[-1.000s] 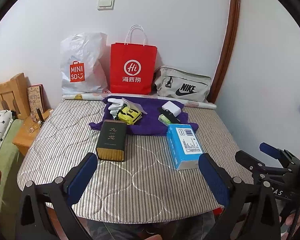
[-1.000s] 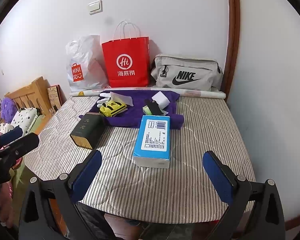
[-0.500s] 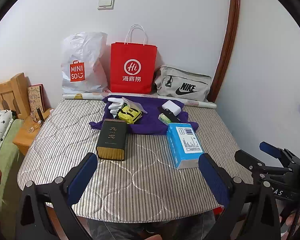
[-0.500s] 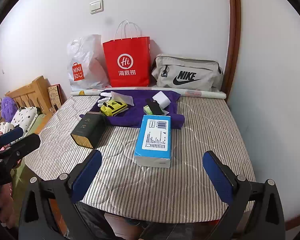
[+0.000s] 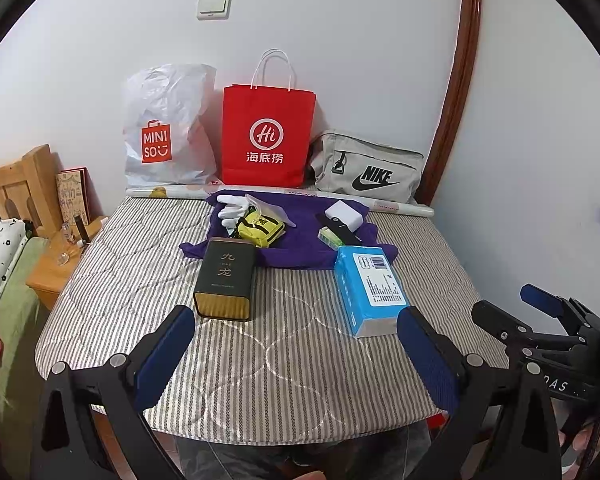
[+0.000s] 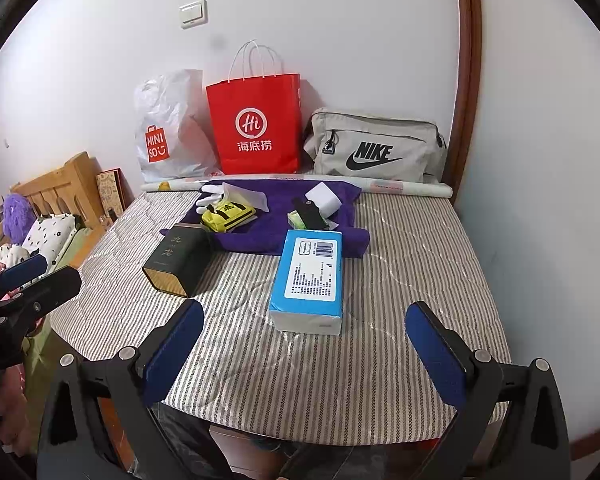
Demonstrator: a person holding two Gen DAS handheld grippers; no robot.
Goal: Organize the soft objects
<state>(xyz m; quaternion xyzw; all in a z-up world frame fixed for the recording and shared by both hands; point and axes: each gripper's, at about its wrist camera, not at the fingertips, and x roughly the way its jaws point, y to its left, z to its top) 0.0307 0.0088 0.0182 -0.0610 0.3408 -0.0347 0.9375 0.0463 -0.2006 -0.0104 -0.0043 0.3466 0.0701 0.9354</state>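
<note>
Black left gripper (image 5: 296, 354) and right gripper (image 6: 306, 350), blue ribbed pads, silver screws.

right tongs (image 6: 304, 354) | eased slightly nearer blue tissue pack (image 6: 309, 278) | wide apart

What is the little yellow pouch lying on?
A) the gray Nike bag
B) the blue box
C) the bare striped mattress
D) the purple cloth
D: the yellow pouch lies on the purple cloth, next to the white glove, behind the blue box.
</note>
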